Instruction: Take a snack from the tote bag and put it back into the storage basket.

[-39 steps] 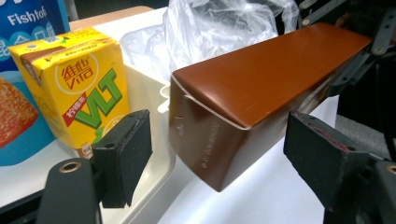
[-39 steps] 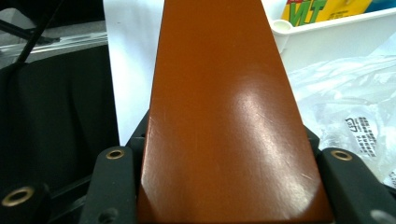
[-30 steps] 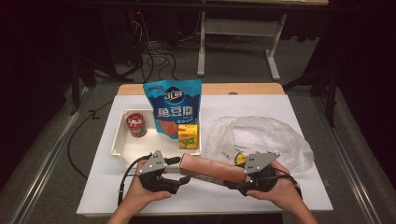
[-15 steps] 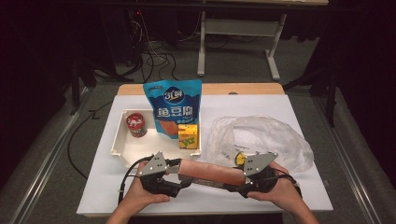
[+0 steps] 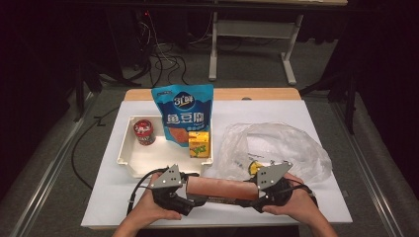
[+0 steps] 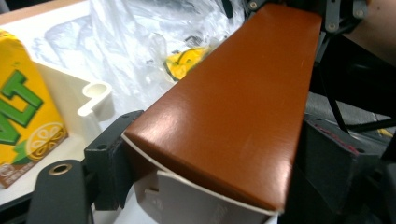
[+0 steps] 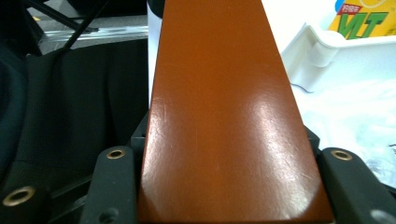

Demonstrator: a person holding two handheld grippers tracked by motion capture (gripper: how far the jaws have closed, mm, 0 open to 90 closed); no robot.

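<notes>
Item inside plastic bag (image 5: 276, 148) indistinct

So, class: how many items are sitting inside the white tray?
3: a red can at its far left, a blue pouch standing at the back, and a yellow drink carton at the right. Others may hide behind the pouch.

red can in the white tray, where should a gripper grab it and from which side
Grip the red can around its round side wall, jaws level, coming down from above or from the tray's open left half. It stands upright in the left end, apart from the blue pouch and yellow carton, so its sides look free.
</notes>
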